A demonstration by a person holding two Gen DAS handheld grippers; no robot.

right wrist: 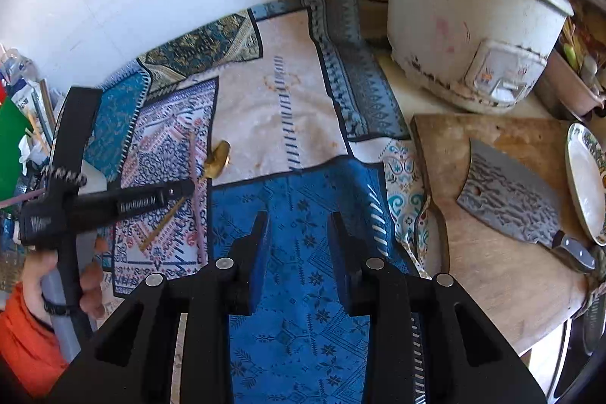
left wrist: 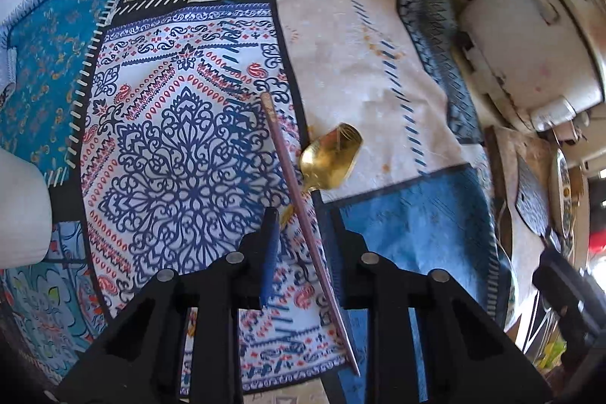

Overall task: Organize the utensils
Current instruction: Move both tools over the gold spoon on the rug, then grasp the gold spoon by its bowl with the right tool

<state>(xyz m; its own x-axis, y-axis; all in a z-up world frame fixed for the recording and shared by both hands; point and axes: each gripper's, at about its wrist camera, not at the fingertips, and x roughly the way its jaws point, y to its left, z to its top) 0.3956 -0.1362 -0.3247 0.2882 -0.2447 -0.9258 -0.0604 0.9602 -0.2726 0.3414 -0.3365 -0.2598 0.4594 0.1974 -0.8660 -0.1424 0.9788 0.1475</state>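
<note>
A gold spoon (left wrist: pixel 329 158) and a thin purple-brown chopstick (left wrist: pixel 295 184) lie crossed on the patterned patchwork cloth (left wrist: pixel 181 146). My left gripper (left wrist: pixel 299 214) points steeply down over them. Its fingers stand a little apart, with the chopstick and the spoon's handle in the gap, and cloth shows between the pads and the chopstick. In the right wrist view the left gripper (right wrist: pixel 185 190) hovers just over the spoon (right wrist: pixel 217 158) and chopstick (right wrist: pixel 197 199), held by a hand in an orange sleeve (right wrist: pixel 22 328). My right gripper (right wrist: pixel 299 218) is open over the blue patch of cloth with nothing between its fingers.
A worn white rice cooker (right wrist: pixel 473 25) stands at the back right. In front of it a wooden cutting board (right wrist: pixel 492 271) carries a cleaver (right wrist: pixel 511 199), with a patterned plate (right wrist: pixel 585 177) at its right edge. Clutter crowds the left edge (right wrist: pixel 19 124).
</note>
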